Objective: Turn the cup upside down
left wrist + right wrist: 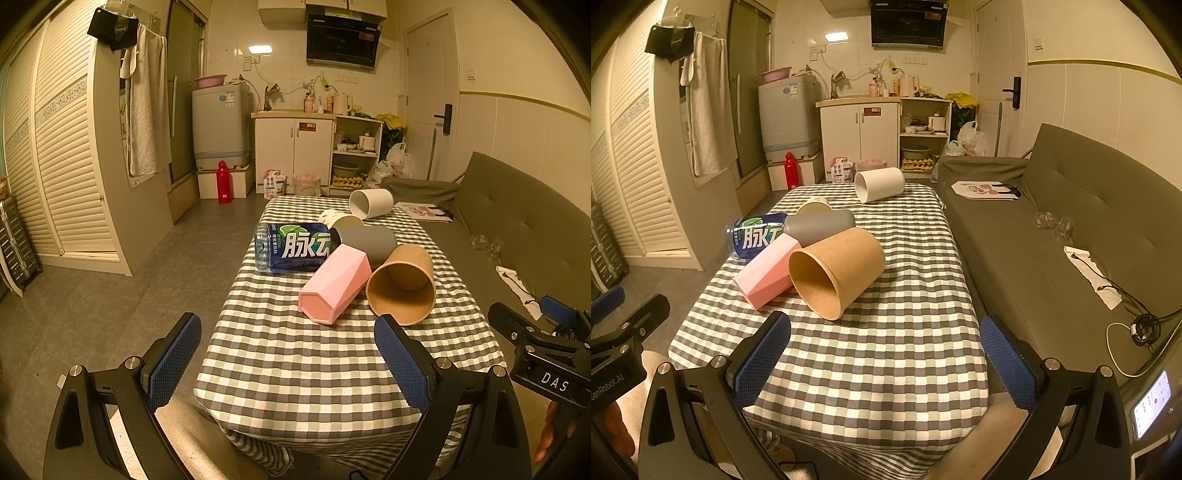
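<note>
Cups are seen lying on their sides on a checked desk (pixel 886 350). The brown paper cup (pixel 836 271), nearest, is shown centre-left in the right wrist view, its mouth turned toward the camera and its long axis running back toward upper right. The right tongs (pixel 884 354) are held open and empty just before it; the left tongs (pixel 288 360) are likewise open and empty. The right is judged nearer.
</note>
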`<state>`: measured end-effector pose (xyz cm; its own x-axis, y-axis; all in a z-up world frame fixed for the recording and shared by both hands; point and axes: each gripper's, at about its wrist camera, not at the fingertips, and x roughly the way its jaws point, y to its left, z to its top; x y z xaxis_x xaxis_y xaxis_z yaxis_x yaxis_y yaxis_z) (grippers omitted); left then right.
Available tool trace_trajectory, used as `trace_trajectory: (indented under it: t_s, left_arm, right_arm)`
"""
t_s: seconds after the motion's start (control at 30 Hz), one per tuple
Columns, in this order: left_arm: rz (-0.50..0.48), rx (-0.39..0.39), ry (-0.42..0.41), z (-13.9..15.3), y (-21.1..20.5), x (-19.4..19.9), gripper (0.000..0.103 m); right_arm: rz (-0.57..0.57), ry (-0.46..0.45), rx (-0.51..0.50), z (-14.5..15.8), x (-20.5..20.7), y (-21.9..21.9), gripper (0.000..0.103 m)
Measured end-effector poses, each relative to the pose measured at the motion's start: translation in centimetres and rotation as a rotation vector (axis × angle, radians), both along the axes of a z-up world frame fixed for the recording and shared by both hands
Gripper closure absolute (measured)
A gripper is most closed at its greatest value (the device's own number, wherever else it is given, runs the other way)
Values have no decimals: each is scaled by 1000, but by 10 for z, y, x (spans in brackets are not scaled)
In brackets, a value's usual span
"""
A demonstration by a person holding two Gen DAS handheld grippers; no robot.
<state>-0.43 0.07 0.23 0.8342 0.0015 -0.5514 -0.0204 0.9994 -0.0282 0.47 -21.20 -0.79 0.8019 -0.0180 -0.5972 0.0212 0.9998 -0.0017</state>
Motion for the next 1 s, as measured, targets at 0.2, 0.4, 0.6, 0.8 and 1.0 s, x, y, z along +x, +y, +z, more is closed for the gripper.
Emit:
trace_trajectory:
  t_s: [0.2,0.4,0.6,0.8,1.0]
  left_arm:
    - [0,1,1,0,0,1,6]
    - [-1,2,1,0,0,1,6]
    - [0,3,2,0,-1,1,6]
    - [0,3,3,0,-1,1,6]
    - [0,4,3,0,-1,1,6]
  right_arm:
    - [1,1,0,1,-1,0,0]
    - [0,3,0,-2,2,1,0]
    - [0,4,0,-2,2,1,0]
    - [1,5,-1,-5,3,3,0]
    - [0,6,0,-4,3,3,0]
